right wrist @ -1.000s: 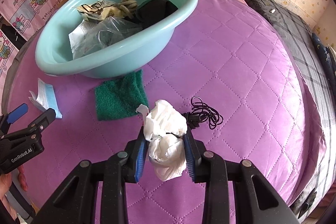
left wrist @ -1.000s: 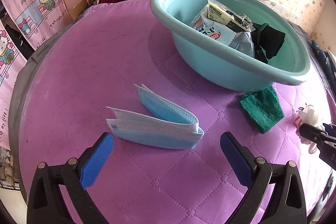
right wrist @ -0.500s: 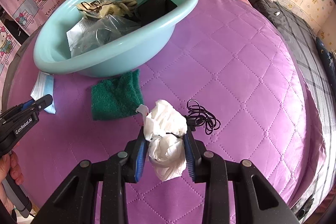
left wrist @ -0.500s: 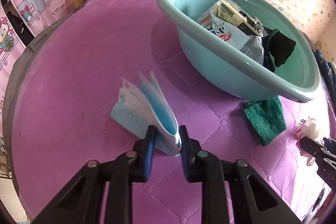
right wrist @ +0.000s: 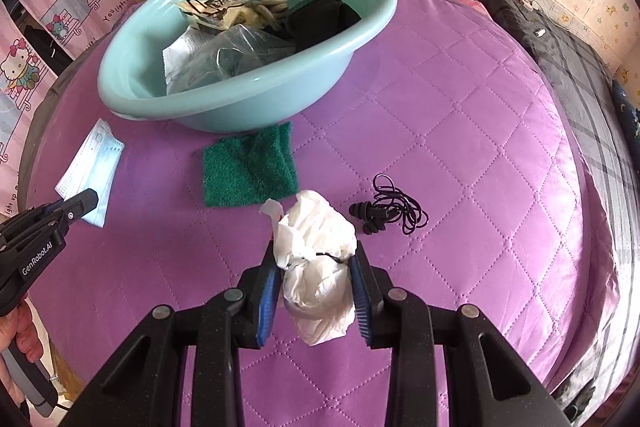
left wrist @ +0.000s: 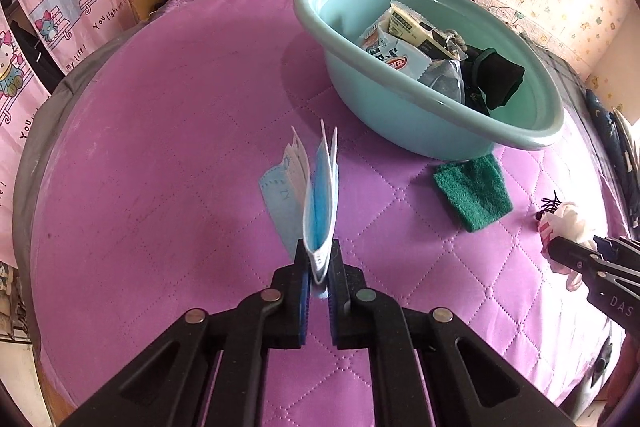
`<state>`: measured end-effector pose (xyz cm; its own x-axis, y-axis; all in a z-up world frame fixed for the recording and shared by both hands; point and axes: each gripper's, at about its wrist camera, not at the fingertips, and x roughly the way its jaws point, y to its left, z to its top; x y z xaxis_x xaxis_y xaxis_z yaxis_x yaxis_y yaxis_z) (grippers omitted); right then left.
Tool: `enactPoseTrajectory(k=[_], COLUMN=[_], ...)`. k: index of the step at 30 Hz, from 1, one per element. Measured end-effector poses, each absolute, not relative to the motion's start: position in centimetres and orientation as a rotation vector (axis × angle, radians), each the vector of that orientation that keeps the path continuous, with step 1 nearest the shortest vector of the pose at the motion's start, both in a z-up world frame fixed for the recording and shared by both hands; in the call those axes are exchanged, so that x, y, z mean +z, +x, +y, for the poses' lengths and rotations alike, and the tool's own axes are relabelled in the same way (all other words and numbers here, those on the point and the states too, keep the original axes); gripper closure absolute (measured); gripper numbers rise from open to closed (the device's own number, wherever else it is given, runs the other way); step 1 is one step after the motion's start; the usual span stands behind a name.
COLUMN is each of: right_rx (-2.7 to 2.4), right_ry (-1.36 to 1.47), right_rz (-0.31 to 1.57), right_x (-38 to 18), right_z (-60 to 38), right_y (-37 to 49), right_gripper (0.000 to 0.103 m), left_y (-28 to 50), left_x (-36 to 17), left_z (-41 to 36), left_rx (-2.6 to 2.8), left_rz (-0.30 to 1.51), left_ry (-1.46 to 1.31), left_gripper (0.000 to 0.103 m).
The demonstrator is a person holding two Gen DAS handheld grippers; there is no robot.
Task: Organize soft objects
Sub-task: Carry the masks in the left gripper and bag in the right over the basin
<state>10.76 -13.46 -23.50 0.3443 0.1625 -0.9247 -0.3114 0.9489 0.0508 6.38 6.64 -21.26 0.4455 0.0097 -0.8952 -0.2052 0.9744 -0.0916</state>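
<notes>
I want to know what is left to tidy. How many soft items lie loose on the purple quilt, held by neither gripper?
2: the green scrubbing pad beside the basin, and the black corded earplugs to its right. None seems hidden.

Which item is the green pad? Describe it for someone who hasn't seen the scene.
Find the teal basin on the purple quilted cover. On the cover against the basin's near wall lies the green pad, a flat, dark green, fuzzy rectangle. Unlike the white crumpled bag and the blue face masks, no gripper holds it.
</notes>
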Motion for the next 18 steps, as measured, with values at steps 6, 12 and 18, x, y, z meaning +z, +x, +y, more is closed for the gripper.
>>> enactPoseTrajectory(k=[6,12,18], right_rx=[0.313,0.310,0.312], right_ry=[-0.149,-0.162,-0.165], right_rz=[1.168,1.152,1.135], right_x=[-22.7,-22.0,-20.9], right_z=[-13.5,-13.5,-13.3], right_y=[9.7,9.1,8.8], right_gripper=[0.069,0.069,0.069], left_y=[4.3,2.8,2.2], left_x=[-20.4,-19.9,-19.1], left_z=[6.3,5.9,5.4], left_rx=[0.125,0.113,0.095], left_rz=[1.096,1.091,1.083], left_ry=[-0.185,-0.174,-0.154], left_gripper=[0.095,0.095,0.095])
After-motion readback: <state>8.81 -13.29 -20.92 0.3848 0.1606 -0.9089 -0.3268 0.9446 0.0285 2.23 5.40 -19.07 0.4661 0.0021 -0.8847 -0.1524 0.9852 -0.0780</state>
